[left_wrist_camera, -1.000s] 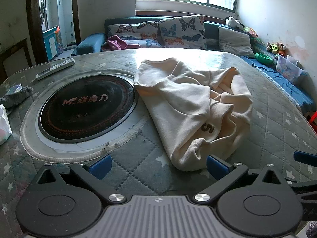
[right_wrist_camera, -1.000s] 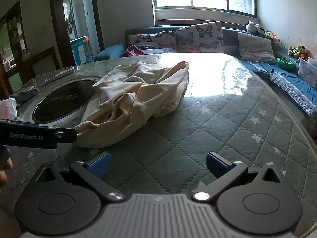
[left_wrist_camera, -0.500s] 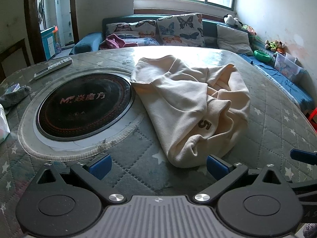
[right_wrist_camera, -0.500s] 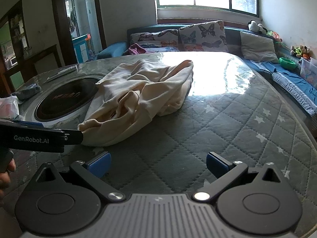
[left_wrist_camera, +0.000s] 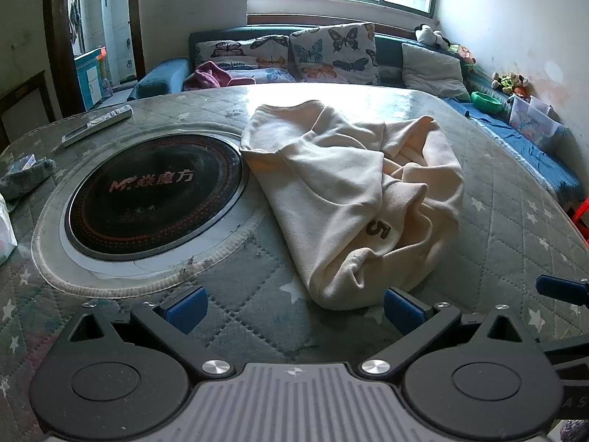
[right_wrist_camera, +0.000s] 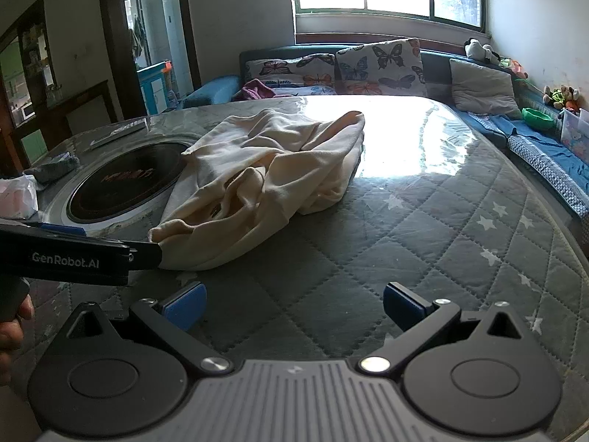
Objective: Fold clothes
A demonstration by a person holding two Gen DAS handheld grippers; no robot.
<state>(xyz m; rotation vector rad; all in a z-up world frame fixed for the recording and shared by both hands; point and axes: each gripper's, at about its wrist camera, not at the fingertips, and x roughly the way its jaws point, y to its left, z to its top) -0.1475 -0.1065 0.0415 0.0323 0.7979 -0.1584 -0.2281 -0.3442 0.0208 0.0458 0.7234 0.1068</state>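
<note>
A cream garment (left_wrist_camera: 353, 199) printed with a dark "5" lies crumpled on the quilted grey-green table cover (left_wrist_camera: 235, 294). Its near hem almost reaches my left gripper (left_wrist_camera: 294, 307), which is open with nothing between its blue pads; the right pad (left_wrist_camera: 403, 311) sits just beside that hem. In the right wrist view the same garment (right_wrist_camera: 265, 180) lies ahead to the left. My right gripper (right_wrist_camera: 294, 304) is open and empty over bare cover. The left gripper body (right_wrist_camera: 73, 258) crosses that view's left edge, touching the hem.
A round black cooktop (left_wrist_camera: 154, 195) is set into the table left of the garment. A remote (left_wrist_camera: 97, 125), a grey cloth (left_wrist_camera: 25, 180) and a white bag (right_wrist_camera: 16, 199) lie at the far left. A sofa with butterfly cushions (left_wrist_camera: 331, 55) runs behind and along the right.
Both grippers have crept slightly forward toward the garment, so its near hem now lies closer to the left gripper's pads. Both stay open; the garment has not moved.
</note>
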